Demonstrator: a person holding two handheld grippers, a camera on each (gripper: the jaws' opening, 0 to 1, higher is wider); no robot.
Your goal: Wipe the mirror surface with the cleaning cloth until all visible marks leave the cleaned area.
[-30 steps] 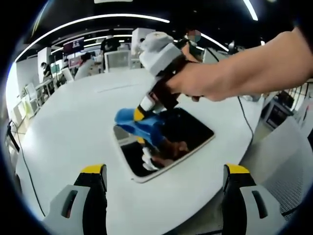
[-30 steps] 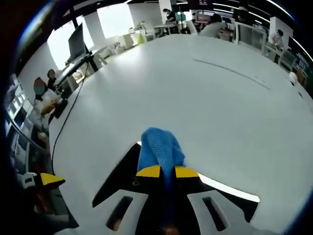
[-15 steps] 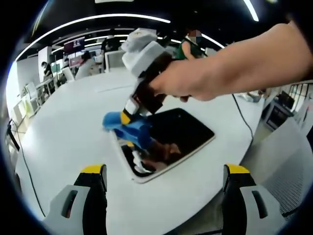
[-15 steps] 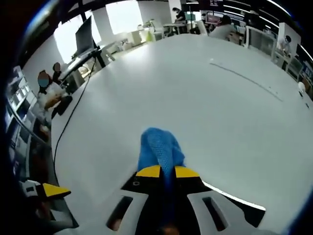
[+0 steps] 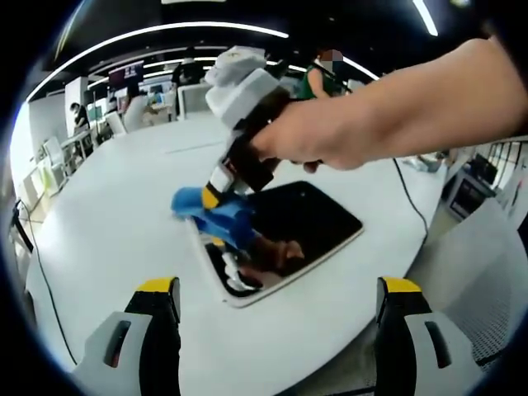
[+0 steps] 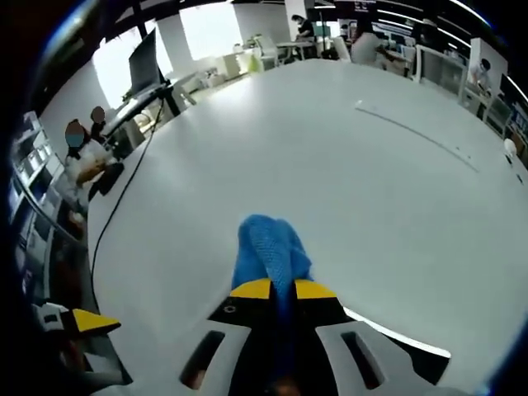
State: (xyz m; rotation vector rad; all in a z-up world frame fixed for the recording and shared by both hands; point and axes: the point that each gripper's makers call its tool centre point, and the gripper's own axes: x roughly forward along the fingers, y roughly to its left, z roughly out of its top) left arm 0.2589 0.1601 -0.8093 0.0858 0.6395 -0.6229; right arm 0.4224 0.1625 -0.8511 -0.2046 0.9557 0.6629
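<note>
A rectangular mirror [image 5: 301,227] with a white frame lies flat on the white round table [image 5: 115,223], its glass reflecting dark. A person's hand holds my right gripper [image 5: 216,196] tilted down over the mirror's left corner, shut on a blue cleaning cloth [image 5: 213,216] that presses on the glass. In the right gripper view the cloth [image 6: 268,247] sticks out past the shut yellow-tipped gripper [image 6: 273,289], with the mirror [image 6: 219,318] dark beneath it. My left gripper [image 5: 278,289] hangs wide open in front of the mirror, holding nothing.
A black cable [image 6: 124,186] runs over the table's left side. The table's edge [image 5: 388,272] curves close behind the mirror on the right. Desks, monitors and people stand in the background [image 5: 132,99]. A yellow fingertip [image 6: 89,320] of my left gripper shows at lower left.
Over the last second the right gripper dragged the cloth leftward across the mirror toward its left corner. In the last half second it has hardly moved.
</note>
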